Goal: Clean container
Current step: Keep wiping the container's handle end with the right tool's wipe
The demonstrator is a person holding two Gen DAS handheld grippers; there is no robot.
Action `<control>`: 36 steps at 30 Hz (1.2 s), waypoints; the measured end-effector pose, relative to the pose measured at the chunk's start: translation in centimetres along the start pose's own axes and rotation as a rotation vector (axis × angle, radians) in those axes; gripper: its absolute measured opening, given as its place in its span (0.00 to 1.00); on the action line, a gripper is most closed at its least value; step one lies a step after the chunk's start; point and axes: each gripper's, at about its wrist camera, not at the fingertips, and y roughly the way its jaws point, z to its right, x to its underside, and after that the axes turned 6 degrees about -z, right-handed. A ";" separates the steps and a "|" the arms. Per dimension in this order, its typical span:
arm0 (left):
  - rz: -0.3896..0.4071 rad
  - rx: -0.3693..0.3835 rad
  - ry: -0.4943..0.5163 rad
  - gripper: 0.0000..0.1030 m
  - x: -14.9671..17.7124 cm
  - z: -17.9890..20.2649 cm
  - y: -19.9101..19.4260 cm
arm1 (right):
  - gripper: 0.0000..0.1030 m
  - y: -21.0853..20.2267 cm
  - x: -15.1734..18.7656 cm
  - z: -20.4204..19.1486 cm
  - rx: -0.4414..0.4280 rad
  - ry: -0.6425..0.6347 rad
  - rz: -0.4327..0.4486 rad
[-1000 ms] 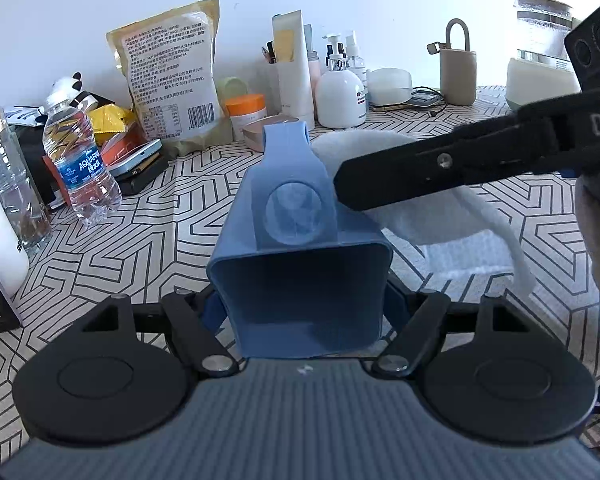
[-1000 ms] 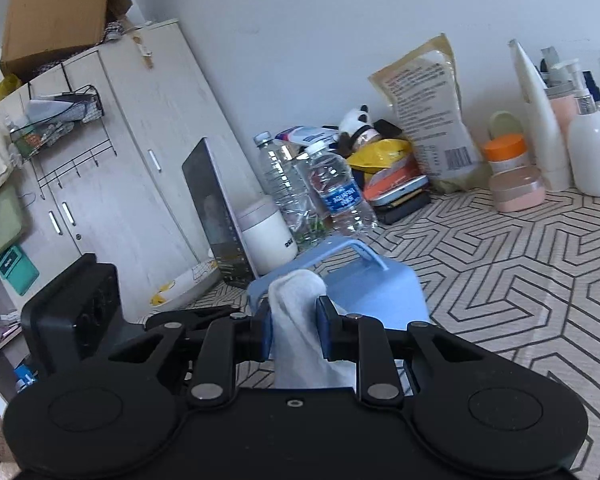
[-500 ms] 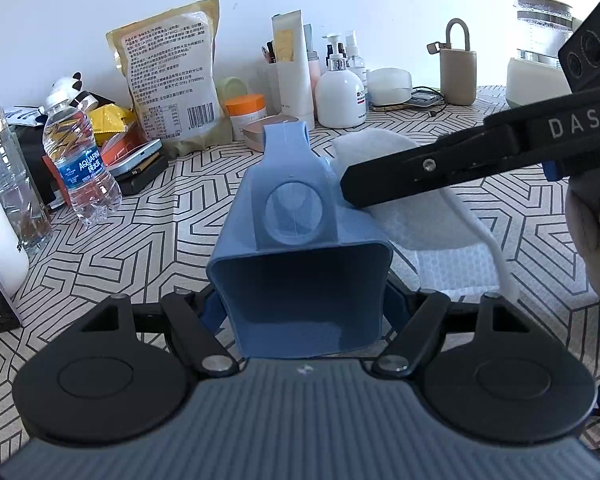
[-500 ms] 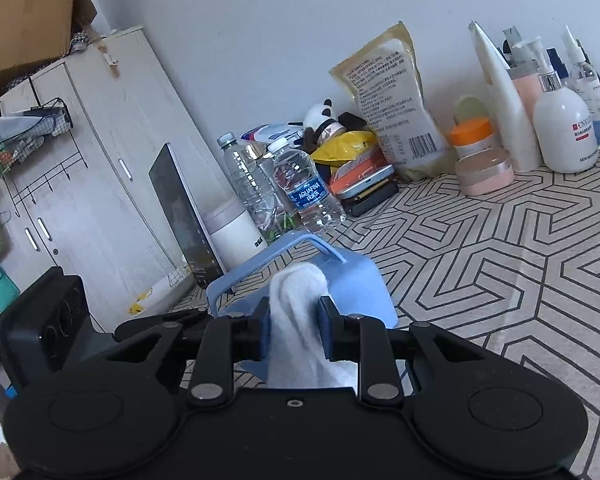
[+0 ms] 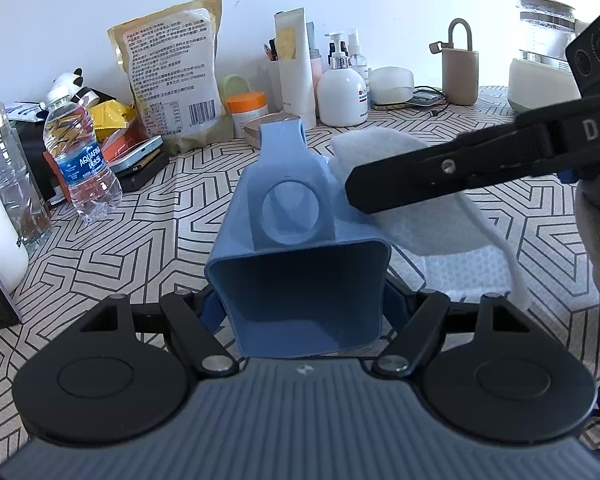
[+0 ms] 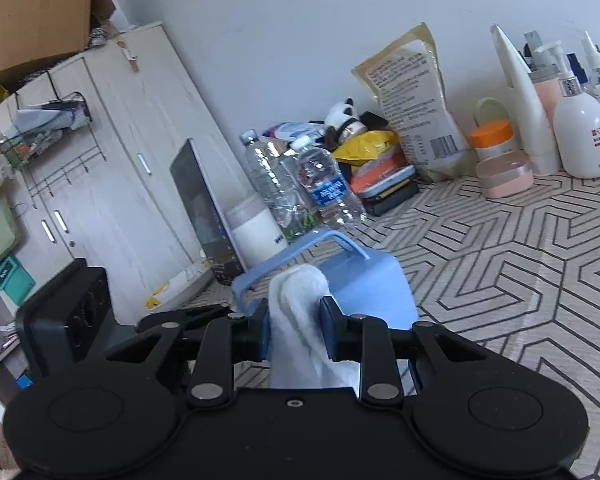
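Note:
A blue plastic container (image 5: 296, 248) with a handle lies on its side, its base toward the left wrist camera. My left gripper (image 5: 304, 304) is shut on it, one finger on each side. My right gripper (image 6: 296, 320) is shut on a white cloth (image 6: 300, 320), and the cloth's folded tip presses against the container (image 6: 364, 288). In the left wrist view the right gripper's black finger (image 5: 440, 180) reaches in from the right and holds the cloth (image 5: 428, 224) against the container's right side. The cloth's loose end trails over the table.
The patterned tablecloth (image 5: 148, 232) carries water bottles (image 5: 82, 164), a large food bag (image 5: 172, 76), lotion bottles (image 5: 342, 92) and a kettle (image 5: 540, 56) along the back wall. A laptop (image 6: 204, 208) and a white cupboard (image 6: 112, 152) stand to the left.
The right gripper has slid the cloth back and forth along the container's side. The left gripper and the container have stayed where they were.

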 end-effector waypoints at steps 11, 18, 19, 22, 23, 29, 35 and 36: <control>0.002 -0.005 0.010 0.73 0.0 0.4 0.1 | 0.28 0.1 -0.1 -0.4 -0.020 -0.018 0.006; 0.006 -0.007 0.013 0.73 0.0 0.4 0.1 | 0.28 0.1 -0.3 0.0 0.046 -0.019 0.011; 0.006 -0.007 0.014 0.73 0.0 0.4 0.1 | 0.28 0.1 -0.3 0.0 0.052 -0.017 0.011; 0.006 -0.007 0.013 0.73 0.0 0.4 0.1 | 0.28 0.1 -0.2 0.0 0.055 -0.016 0.012; 0.006 -0.008 0.013 0.73 0.0 0.4 0.1 | 0.28 0.0 -0.2 0.0 0.055 -0.017 0.012; 0.006 -0.008 0.015 0.73 0.1 0.4 0.1 | 0.28 0.1 -0.1 -0.5 -0.004 -0.036 0.008; 0.006 -0.007 0.015 0.73 0.1 0.4 0.0 | 0.28 0.2 -0.2 -0.3 -0.008 -0.027 0.009; 0.006 -0.007 0.015 0.73 0.1 0.4 0.0 | 0.28 0.2 -0.2 -0.3 -0.004 -0.024 0.010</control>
